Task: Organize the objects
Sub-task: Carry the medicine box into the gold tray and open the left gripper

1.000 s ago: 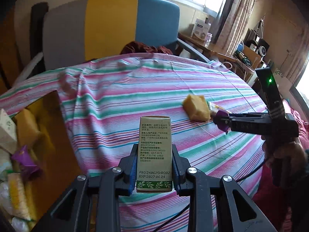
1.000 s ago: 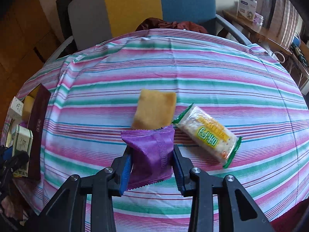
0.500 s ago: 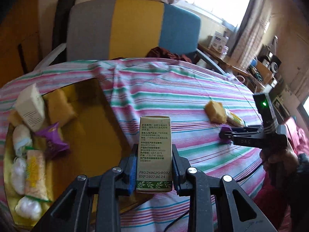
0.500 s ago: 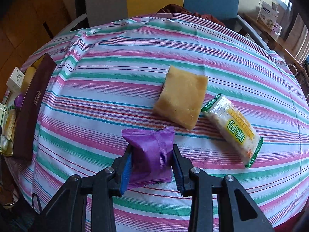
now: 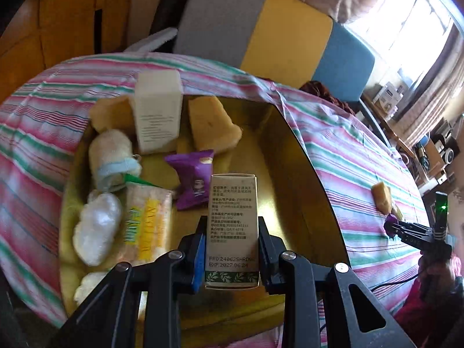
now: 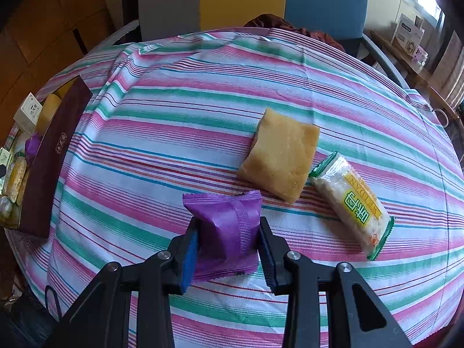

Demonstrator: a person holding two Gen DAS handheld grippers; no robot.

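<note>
Boxes and snack packets are going into the gold tray (image 5: 301, 174): our left gripper (image 5: 230, 253) pinches the carton (image 5: 232, 226) over it, awaiting release, while our right gripper (image 6: 229, 246) clasps a purple packet (image 6: 229, 229) above the striped cloth (image 6: 174, 133), to follow next.

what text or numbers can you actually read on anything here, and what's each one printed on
"EXP:2027.06.24" on the green box in the left gripper; the "PRO:24062..." code above it is partly unclear, its Chinese print too small.
"WEIDAN" on the cracker pack.
Gold mark on the maroon box: too small.
White carton: blurred.
</note>
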